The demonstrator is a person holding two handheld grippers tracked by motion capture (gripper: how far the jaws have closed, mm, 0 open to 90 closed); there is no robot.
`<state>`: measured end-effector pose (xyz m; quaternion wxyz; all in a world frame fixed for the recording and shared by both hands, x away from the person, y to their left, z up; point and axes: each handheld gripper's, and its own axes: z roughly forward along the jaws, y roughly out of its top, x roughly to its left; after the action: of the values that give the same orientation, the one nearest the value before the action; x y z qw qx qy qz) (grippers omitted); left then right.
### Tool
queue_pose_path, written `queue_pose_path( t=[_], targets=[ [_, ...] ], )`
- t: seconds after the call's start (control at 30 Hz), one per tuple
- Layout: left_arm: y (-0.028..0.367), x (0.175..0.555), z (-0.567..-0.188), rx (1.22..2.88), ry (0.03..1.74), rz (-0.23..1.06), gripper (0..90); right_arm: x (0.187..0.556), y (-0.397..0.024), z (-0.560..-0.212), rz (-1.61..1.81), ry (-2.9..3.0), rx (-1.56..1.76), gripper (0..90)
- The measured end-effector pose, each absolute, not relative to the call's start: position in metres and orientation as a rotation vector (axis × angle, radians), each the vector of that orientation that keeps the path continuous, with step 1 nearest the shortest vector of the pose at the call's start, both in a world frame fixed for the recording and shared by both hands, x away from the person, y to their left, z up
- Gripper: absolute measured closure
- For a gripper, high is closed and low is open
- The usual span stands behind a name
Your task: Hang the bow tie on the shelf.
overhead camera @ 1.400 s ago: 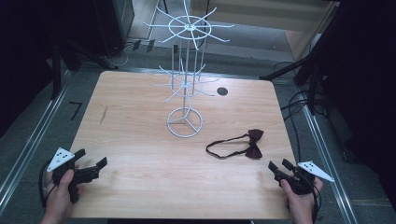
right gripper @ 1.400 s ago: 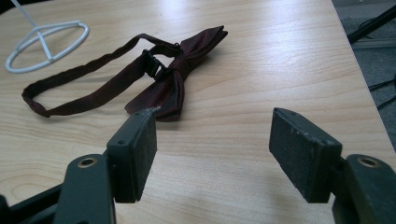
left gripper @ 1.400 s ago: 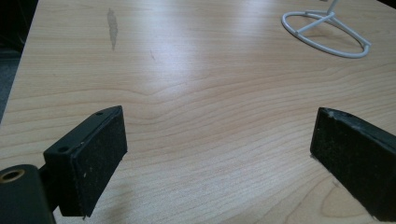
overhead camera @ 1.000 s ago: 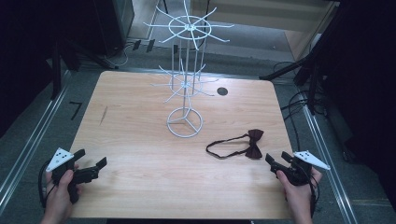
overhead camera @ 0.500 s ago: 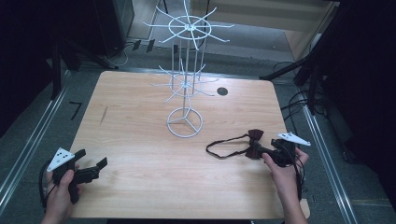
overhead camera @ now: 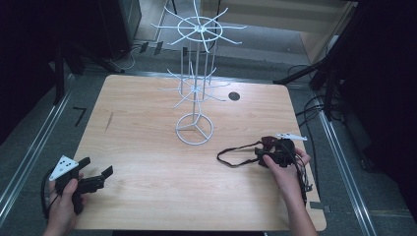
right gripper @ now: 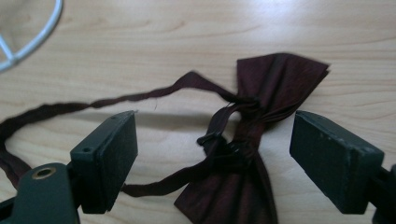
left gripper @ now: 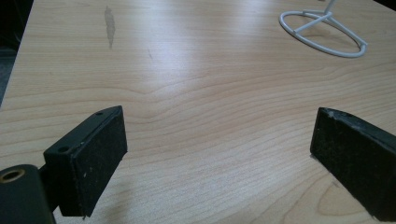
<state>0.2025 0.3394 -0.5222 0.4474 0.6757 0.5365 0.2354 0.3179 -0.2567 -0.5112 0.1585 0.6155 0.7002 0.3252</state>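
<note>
Overhead, the dark maroon fabric bow tie lies on the worktop's right side beneath the right hand-held gripper. Left hand-held gripper: released, idle. Right hand-held gripper view: jaws spread, straddling the knot, apparently for pickup.

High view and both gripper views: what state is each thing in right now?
Left hand-held gripper: open, empty, low over the table's near left.
Right hand-held gripper: open, jaws either side of the bow tie's knot.
Bow tie: flat on the table, strap looped out, not gripped.
Wire rack: upright, arms bare.
</note>
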Motion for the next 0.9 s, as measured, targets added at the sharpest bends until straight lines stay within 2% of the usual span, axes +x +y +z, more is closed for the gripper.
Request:
queue_pose_path(
  t=[0.13, 0.33, 0.37, 0.47, 0.67, 0.83, 0.9],
  targets=[
    [0.34, 0.202, -0.522, 1.67, 1.325, 0.579, 4.4, 0.317, -0.251, -0.518, 0.893, 2.051, 1.739, 16.4],
    [0.34, 0.203, -0.522, 1.669, 1.325, 0.575, 4.4, 0.314, -0.243, -0.529, 0.763, 2.033, 1.712, 36.7],
    [0.34, 0.203, -0.522, 1.669, 1.325, 0.575, 4.4, 0.314, -0.243, -0.529, 0.763, 2.033, 1.712, 36.7],
    [0.34, 0.203, -0.522, 1.669, 1.326, 0.572, 4.4, 0.31, -0.246, -0.532, 0.763, 2.011, 1.712, 49.5],
    [0.34, 0.203, -0.522, 1.669, 1.327, 0.572, 4.4, 0.302, -0.253, -0.534, 0.788, 2.002, 1.681, 58.3],
    [0.34, 0.203, -0.522, 1.669, 1.326, 0.572, 4.4, 0.298, -0.255, -0.532, 0.798, 1.997, 1.651, 74.0],
    [0.34, 0.203, -0.522, 1.67, 1.325, 0.572, 4.4, 0.297, -0.255, -0.532, 0.799, 1.995, 1.647, 74.5]
  ],
)
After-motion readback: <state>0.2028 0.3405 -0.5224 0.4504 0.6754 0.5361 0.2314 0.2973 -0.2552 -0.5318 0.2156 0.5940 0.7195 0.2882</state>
